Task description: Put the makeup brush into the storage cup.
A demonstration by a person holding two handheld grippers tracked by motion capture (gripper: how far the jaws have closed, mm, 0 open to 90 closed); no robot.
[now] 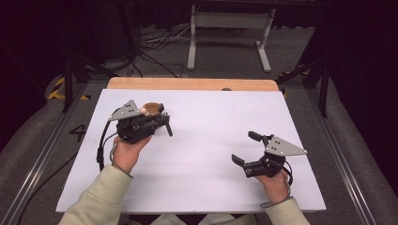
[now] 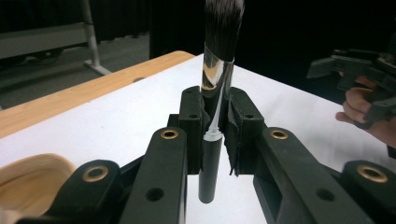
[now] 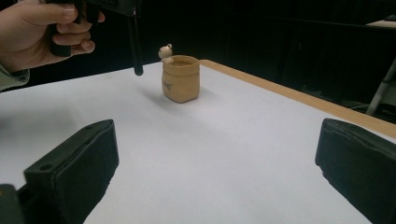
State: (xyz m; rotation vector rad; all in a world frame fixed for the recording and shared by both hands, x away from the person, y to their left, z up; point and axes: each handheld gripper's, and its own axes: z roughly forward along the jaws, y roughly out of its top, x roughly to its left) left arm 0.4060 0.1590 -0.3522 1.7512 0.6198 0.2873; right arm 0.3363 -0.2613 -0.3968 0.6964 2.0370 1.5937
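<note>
My left gripper (image 1: 162, 123) is shut on a makeup brush (image 2: 216, 79), which stands upright between the jaws: dark bristles on top, silver ferrule, black handle (image 2: 207, 177) pointing down. In the high view the brush handle (image 1: 168, 129) pokes out beside the gripper, above the white table (image 1: 211, 140). A small tan sack-shaped cup (image 3: 180, 79) with a tiny bear figure (image 3: 165, 51) on its rim stands on the table just beyond and beside that gripper; the high view shows the cup (image 1: 151, 108) partly hidden behind it. My right gripper (image 1: 245, 147) hovers at the front right, open, with nothing between its fingers (image 3: 74, 172).
The table's far edge is a wooden strip (image 1: 192, 84). Beyond it are a white metal stand (image 1: 229, 28) and cables on the floor. Bare white surface lies between the two grippers and to the right of the cup.
</note>
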